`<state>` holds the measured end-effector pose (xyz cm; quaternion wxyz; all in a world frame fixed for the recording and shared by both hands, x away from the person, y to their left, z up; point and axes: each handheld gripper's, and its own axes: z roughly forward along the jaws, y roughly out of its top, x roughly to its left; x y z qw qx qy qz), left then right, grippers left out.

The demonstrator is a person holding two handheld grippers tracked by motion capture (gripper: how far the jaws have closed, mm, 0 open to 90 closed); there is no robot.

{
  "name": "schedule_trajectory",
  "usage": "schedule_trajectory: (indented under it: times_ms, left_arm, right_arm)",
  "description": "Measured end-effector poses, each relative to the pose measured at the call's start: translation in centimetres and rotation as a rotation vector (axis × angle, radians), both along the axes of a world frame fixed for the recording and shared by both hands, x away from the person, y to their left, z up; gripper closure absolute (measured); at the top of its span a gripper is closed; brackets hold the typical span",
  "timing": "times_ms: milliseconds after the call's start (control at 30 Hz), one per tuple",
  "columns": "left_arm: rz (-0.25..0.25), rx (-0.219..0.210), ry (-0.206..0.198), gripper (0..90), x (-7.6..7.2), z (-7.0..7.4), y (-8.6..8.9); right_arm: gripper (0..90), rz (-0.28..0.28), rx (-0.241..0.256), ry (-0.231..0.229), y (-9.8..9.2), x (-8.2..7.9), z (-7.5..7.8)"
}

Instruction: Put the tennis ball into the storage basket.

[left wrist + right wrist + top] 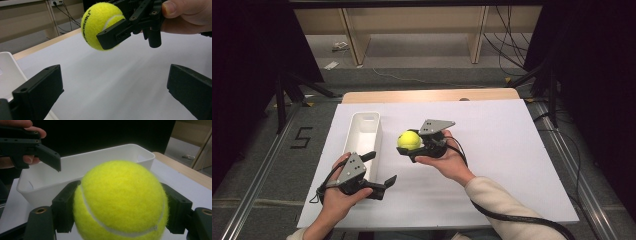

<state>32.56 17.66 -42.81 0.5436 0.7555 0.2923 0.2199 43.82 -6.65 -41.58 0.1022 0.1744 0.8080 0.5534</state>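
Clamping the tennis ball (409, 140) above the tabletop (492, 165), the right hand-held gripper (412, 145) has the pickup done; the drop into the white bin (362, 131) beside it likely remains. The left hand-held gripper (382, 170) waits spread, empty.

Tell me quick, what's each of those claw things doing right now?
Left gripper: open, holding nothing, beside the white bin.
Right gripper: closed on the yellow tennis ball, held up off the table.

Grey floor (267, 165), wooden shelving (412, 22) behind
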Motion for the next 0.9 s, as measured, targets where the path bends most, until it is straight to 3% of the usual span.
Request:
schedule_trajectory:
  times_ms: [900]
  left_arm:
    - [0.002,-0.001,0.000,0.0,-0.04,0.03,-0.02]
  right_arm:
    - [27.0,0.012,0.003,-0.006,0.53,0.02,0.45]
